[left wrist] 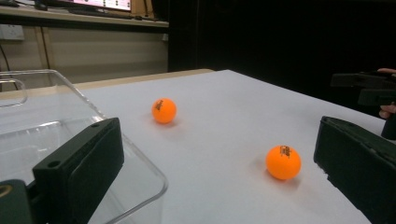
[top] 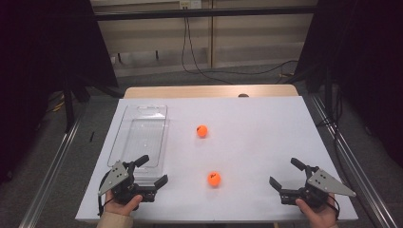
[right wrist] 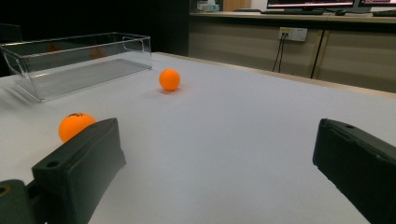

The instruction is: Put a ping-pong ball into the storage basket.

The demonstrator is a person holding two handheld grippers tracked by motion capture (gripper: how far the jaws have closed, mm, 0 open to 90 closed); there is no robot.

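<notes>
Two orange balls lie on the white table top (top: 256, 123): a far ball (top: 202, 130) (left wrist: 164, 110) (right wrist: 169, 79) near the middle and a near ball (top: 214, 178) (left wrist: 283, 162) (right wrist: 74, 125) toward the front. A clear plastic tray (top: 140, 135) (left wrist: 56, 130) (right wrist: 77, 60) stands at the left with nothing in it. My left gripper (top: 153, 172) (left wrist: 215, 177) rests at the front left by the tray's near end, jaws wide open and holding nothing. At the front right my right gripper (top: 286, 175) (right wrist: 217, 168) stands open too, with bare table between its jaws.
The table's wooden far edge (top: 209, 91) lies beyond the white sheet. Black curtains hang at both sides, and cables (top: 204, 71) run over the floor behind the table. In the left gripper view the right gripper (left wrist: 369, 88) appears at the far right.
</notes>
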